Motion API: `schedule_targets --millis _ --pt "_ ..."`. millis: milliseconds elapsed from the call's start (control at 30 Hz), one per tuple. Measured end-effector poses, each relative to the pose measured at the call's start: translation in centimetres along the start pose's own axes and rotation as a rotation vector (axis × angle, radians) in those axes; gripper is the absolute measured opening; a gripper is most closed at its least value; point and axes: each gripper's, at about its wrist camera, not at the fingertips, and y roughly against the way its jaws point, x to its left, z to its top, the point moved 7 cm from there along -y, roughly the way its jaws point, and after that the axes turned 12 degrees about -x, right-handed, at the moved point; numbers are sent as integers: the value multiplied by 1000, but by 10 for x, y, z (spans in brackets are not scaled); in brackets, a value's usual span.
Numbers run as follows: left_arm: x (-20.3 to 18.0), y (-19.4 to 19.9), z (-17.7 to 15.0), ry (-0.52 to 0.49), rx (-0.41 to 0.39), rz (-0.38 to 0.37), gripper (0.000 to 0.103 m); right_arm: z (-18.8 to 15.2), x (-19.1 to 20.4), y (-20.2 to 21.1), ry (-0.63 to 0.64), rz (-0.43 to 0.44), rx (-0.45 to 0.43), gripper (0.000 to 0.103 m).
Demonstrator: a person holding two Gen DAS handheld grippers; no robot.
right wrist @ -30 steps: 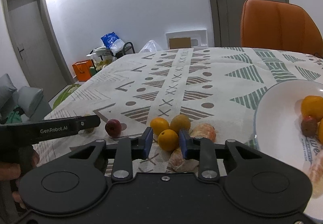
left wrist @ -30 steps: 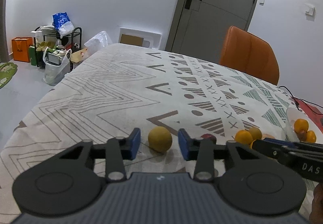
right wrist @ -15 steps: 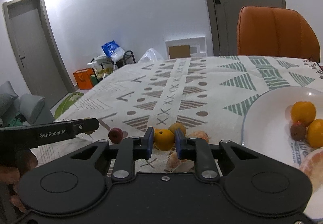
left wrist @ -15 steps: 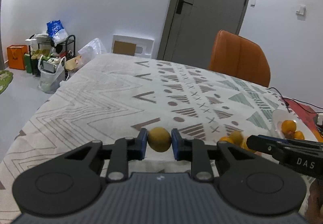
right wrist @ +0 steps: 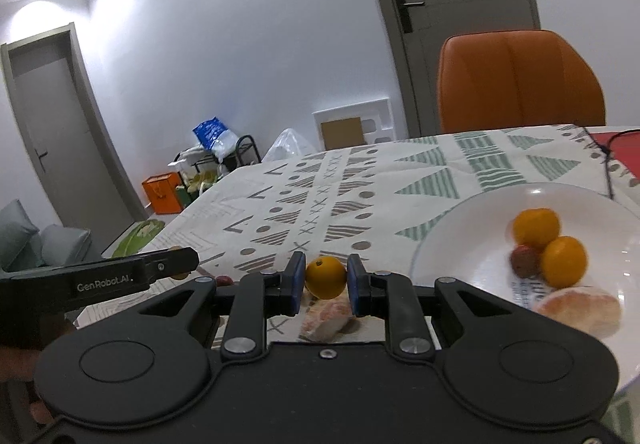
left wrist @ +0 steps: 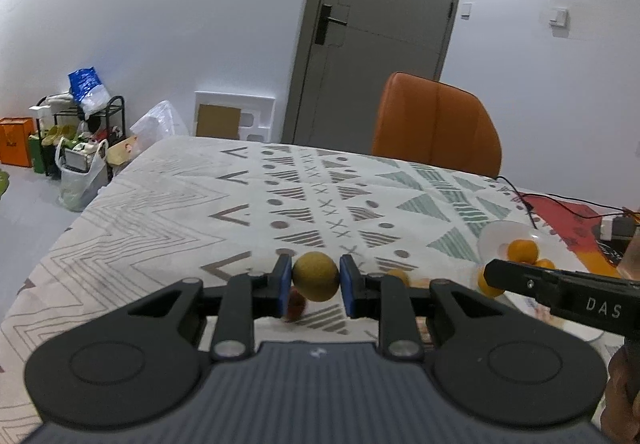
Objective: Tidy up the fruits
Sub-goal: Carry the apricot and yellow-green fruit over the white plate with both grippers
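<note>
My left gripper [left wrist: 315, 278] is shut on a dull yellow round fruit [left wrist: 315, 276] and holds it above the patterned tablecloth [left wrist: 168, 203]. A small red fruit [left wrist: 295, 307] lies below it. My right gripper [right wrist: 325, 279] is shut on an orange [right wrist: 326, 276], lifted above peeled citrus pieces [right wrist: 326, 320]. The white plate [right wrist: 472, 215] at the right holds two oranges [right wrist: 536, 228], a small red fruit [right wrist: 524, 262] and a peeled citrus [right wrist: 578, 310]. The plate also shows in the left wrist view [left wrist: 502, 234]. The right gripper's side [left wrist: 560, 296] crosses the left wrist view.
An orange chair [left wrist: 436, 123] stands at the table's far side. Black cables and a red mat [left wrist: 560, 211] lie at the far right of the table. Bags and a rack [left wrist: 76, 139] stand on the floor at the left. A grey door [left wrist: 380, 23] is behind.
Both grippers closed on their fruit and lifted it off the cloth. The right gripper moved toward the plate, which now looms larger in its view.
</note>
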Motion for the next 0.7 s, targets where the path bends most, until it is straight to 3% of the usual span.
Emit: schedule_targets --millis 700 --pt "-73 6 0 -48 -21 -94 24 5 -57 50 -56 -92 -59 21"
